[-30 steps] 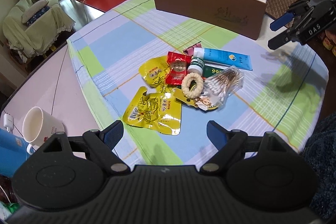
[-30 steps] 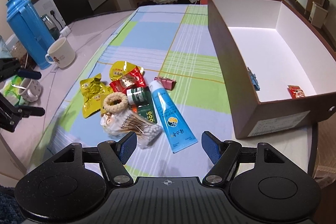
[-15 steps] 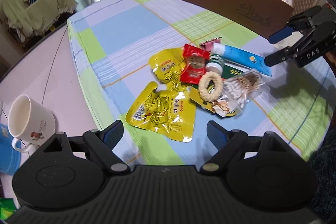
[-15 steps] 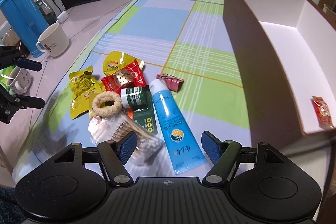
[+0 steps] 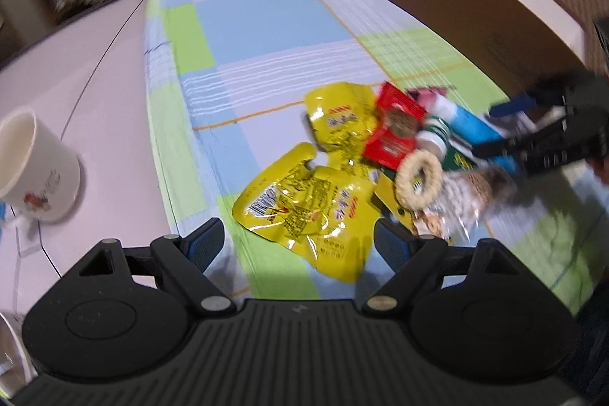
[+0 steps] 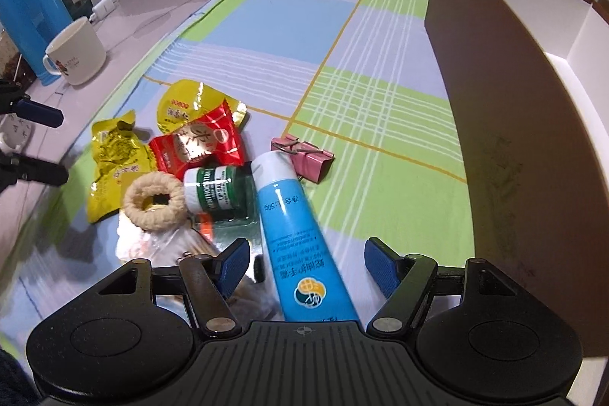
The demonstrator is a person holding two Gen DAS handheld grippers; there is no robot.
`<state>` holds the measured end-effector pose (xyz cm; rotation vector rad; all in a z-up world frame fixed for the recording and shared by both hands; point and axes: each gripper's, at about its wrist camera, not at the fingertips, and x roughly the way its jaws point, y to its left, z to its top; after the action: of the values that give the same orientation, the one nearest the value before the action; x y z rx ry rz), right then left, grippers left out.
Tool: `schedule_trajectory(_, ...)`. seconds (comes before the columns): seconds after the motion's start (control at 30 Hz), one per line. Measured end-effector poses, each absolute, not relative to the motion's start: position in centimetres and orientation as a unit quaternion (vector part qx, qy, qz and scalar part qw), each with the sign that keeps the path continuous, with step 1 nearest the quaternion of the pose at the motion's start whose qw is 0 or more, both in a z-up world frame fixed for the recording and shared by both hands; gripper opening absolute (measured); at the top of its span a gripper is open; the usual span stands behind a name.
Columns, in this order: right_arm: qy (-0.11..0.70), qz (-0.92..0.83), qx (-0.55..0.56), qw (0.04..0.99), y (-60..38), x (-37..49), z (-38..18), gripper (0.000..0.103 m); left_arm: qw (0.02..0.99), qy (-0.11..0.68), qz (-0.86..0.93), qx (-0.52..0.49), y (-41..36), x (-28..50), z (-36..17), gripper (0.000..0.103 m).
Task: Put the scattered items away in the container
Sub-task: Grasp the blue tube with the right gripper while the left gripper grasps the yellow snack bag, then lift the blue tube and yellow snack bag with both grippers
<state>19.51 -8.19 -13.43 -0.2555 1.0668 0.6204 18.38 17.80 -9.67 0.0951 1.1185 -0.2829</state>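
Note:
A pile lies on the checked cloth: a blue tube (image 6: 300,234), a green bottle (image 6: 217,193), a woven ring (image 6: 154,202), a red packet (image 6: 198,147), a pink clip (image 6: 304,156), a bag of cotton swabs (image 6: 152,246) and yellow packets (image 6: 114,155). My right gripper (image 6: 307,263) is open, low over the pile, with the tube's lower end between its fingers. My left gripper (image 5: 298,246) is open, and the near yellow packet (image 5: 304,204) sits just ahead of its fingertips. The brown box (image 6: 514,139) with a white inside stands to the right of the pile.
A white mug (image 5: 34,174) stands on the bare table left of the cloth, with a blue thermos (image 6: 26,6) behind it. The far half of the cloth (image 6: 304,18) carries nothing. The left wrist view is blurred by motion.
Both grippers have dropped and closed in on the pile. The right one now straddles the blue tube, and the left one has come up to the near yellow packet. Both stay open.

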Motion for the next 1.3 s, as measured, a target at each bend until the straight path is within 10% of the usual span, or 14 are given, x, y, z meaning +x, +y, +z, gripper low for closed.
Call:
schedule_trajectory(0.17, 0.483, 0.292, -0.155, 0.811, -7.9, 19.4, -14.1, 0.043, 0.84, 0.534, -0.095, -0.008, 18.4, 19.4, -11.0, 0.079)
schedule_trajectory(1.3, 0.45, 0.295, -0.157, 0.828, -8.0, 16.2, -11.6, 0.034, 0.869, 0.479, -0.079, 0.102, 17.3, 17.1, -9.5, 0.057)
